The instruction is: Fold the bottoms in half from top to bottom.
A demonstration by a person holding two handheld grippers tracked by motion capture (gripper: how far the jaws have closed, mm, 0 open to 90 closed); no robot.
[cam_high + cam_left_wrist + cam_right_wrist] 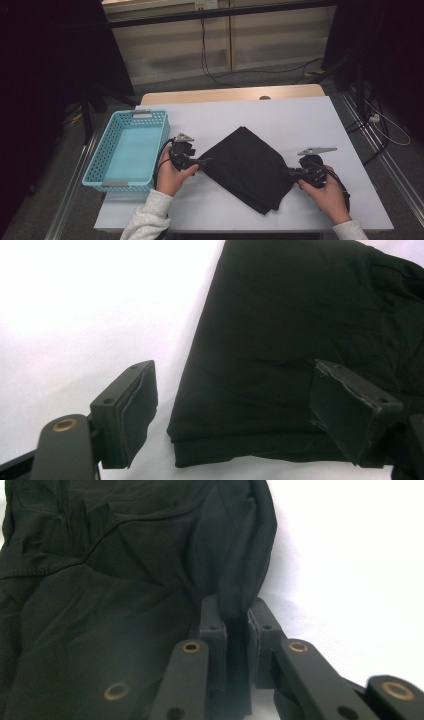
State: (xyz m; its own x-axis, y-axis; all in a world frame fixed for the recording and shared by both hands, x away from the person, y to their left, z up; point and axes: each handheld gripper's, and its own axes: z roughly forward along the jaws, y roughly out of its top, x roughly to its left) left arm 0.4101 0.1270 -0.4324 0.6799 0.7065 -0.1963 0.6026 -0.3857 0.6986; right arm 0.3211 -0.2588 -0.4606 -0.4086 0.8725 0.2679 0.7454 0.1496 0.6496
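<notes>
A blue basket [131, 148] sat at the table's [300, 120] left edge. Just right of it, the left gripper [204, 161] stood with jaws wide apart at the left corner of the folded black cloth [247, 167], which lay mid-table. At the cloth's right corner, the right gripper [286, 172] pinched a fold.

Both forearms come up from the bottom edge of the high view, sleeves pale. The left gripper [202, 161] sits left of centre, its jaws standing wide apart and level. The right gripper [286, 172] — lower right of centre — has its jaws pinched nearly together on a fold of black cloth [250, 165].
</notes>
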